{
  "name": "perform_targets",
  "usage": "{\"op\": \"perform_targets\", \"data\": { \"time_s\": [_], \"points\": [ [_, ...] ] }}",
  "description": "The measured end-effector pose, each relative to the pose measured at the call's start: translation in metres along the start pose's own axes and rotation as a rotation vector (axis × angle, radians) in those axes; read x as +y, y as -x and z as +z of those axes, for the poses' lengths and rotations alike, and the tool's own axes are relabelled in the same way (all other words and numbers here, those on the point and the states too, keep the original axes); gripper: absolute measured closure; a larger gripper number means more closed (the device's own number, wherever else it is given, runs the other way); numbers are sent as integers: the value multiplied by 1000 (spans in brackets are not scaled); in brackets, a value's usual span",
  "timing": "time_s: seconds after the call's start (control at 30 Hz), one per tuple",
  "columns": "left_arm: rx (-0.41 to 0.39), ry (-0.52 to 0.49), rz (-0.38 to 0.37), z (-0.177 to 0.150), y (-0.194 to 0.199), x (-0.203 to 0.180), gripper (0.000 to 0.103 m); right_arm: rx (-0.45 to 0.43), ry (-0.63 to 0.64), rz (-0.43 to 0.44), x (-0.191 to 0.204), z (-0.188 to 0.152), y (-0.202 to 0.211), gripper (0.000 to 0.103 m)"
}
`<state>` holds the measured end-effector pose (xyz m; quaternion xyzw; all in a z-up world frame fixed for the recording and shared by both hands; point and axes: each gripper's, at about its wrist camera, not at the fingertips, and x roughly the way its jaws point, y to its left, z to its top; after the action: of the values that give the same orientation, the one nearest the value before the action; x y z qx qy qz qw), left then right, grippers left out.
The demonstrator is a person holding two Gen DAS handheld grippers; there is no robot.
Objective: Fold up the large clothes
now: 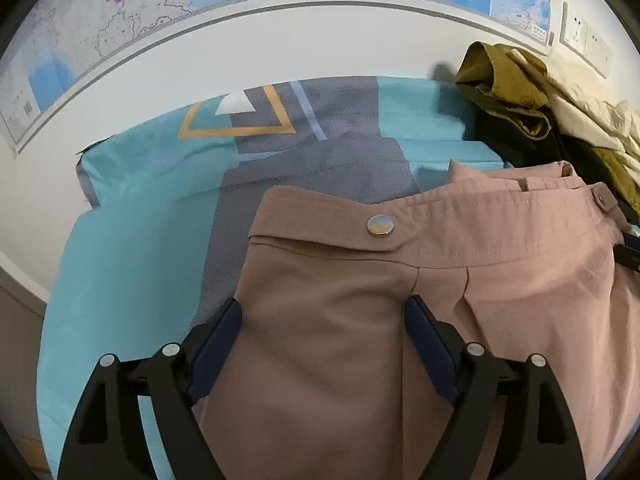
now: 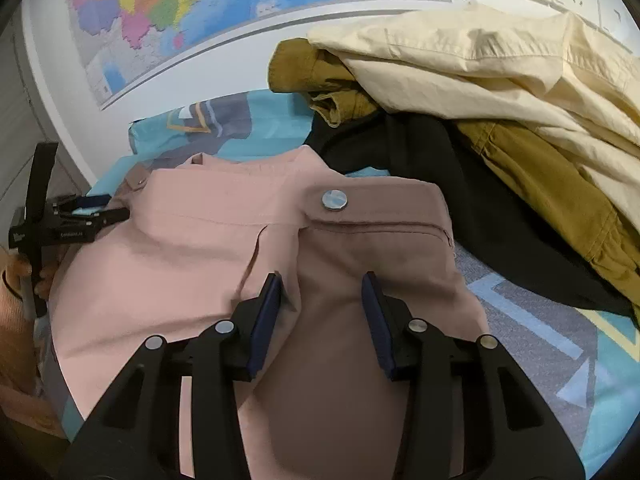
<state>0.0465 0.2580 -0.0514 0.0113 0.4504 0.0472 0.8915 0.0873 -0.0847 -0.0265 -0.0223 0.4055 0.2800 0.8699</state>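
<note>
Teal-and-grey bedding [image 1: 132, 264] carries the pink trousers [image 1: 360, 320], waistband toward the map wall. Both my left gripper [image 1: 324, 320] and right gripper [image 2: 322, 300] hover open over them, gripping nothing.

Heaped clothes pile [image 2: 500, 92] crowding right, bare bedsheet [image 1: 132, 240] left, wall [image 1: 280, 40] behind.

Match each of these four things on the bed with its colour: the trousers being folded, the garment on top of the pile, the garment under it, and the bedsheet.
Things:
1. trousers
2. top garment of the pile
3. garment under it
4. bedsheet

Colours:
A. olive-mustard
B. turquoise with grey blocks
C. dusty pink
D. pale cream

Pairs: 1-C, 2-D, 3-A, 4-B
</note>
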Motion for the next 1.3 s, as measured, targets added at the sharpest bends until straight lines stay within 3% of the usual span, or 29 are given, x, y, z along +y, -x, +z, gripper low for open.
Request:
{"op": "perform_targets", "data": {
  "time_s": [0.2, 0.4, 0.47, 0.57, 0.8, 0.87, 1.17, 1.3],
  "points": [
    [-107, 74, -47, -18, 52, 29, 22, -70, -64, 56, -10, -5, 46, 41],
    [-97, 218, -70, -67, 87, 66, 22, -113, -225, 116, -42, -32, 92, 24],
    [-84, 265, -75, -84, 93, 74, 22, -104, -264, 97, -49, -44, 100, 18],
    [-38, 320, -89, -110, 95, 79, 22, -80, -329, 122, -58, -63, 104, 18],
    [32, 404, -237, -151, 92, 69, 22, -51, -437, 173, -71, -100, 112, 18],
    [27, 394, -249, -157, 96, 62, 22, -46, -461, 202, -74, -108, 115, 17],
    [38, 388, -432, -149, 87, 32, 20, -23, -541, 285, -78, -132, 119, 14],
    [29, 385, -463, -138, 77, 23, 11, -16, -565, 319, -76, -139, 123, 13]
  ]
}}
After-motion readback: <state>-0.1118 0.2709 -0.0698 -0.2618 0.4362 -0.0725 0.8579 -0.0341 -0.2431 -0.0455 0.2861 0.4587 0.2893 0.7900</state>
